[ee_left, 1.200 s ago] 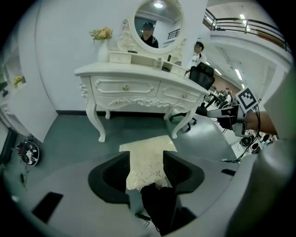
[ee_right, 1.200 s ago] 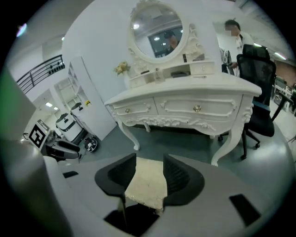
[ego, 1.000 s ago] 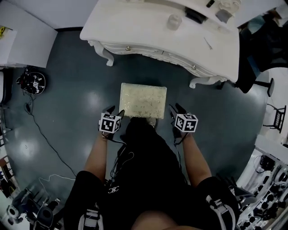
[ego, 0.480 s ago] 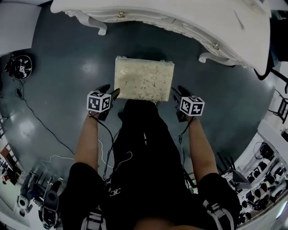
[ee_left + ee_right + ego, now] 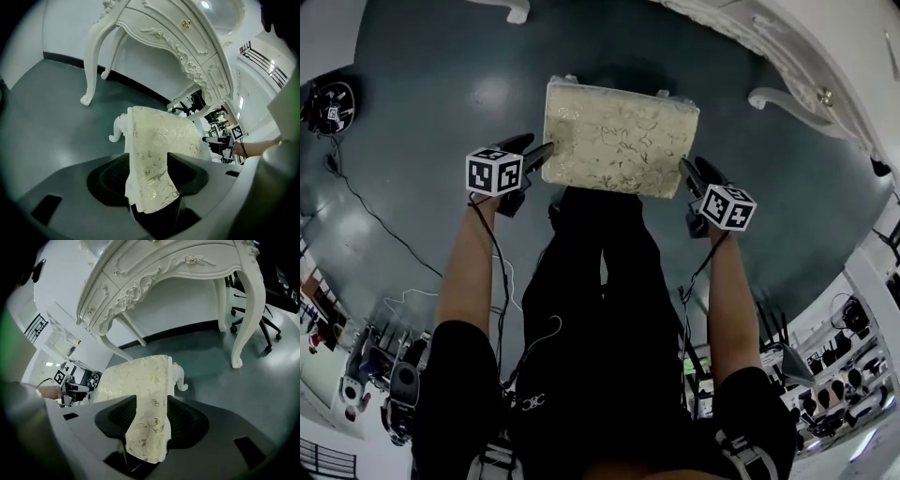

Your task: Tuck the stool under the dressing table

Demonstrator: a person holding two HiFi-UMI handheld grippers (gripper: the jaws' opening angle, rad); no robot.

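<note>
Stool (image 5: 619,136) with a cream, gold-patterned seat shows in the upper middle of the head view, over the dark grey floor (image 5: 431,122), near the white dressing table (image 5: 825,66) that crosses the upper right corner. The left gripper (image 5: 542,157) pinches the seat's left edge, jaws pressed onto the fabric. The right gripper (image 5: 686,171) pinches the right edge likewise. The person's black-clad legs (image 5: 600,281) fill the middle of the frame below the seat. A carved table leg (image 5: 91,61) stands at the upper left of the left gripper view.
</note>
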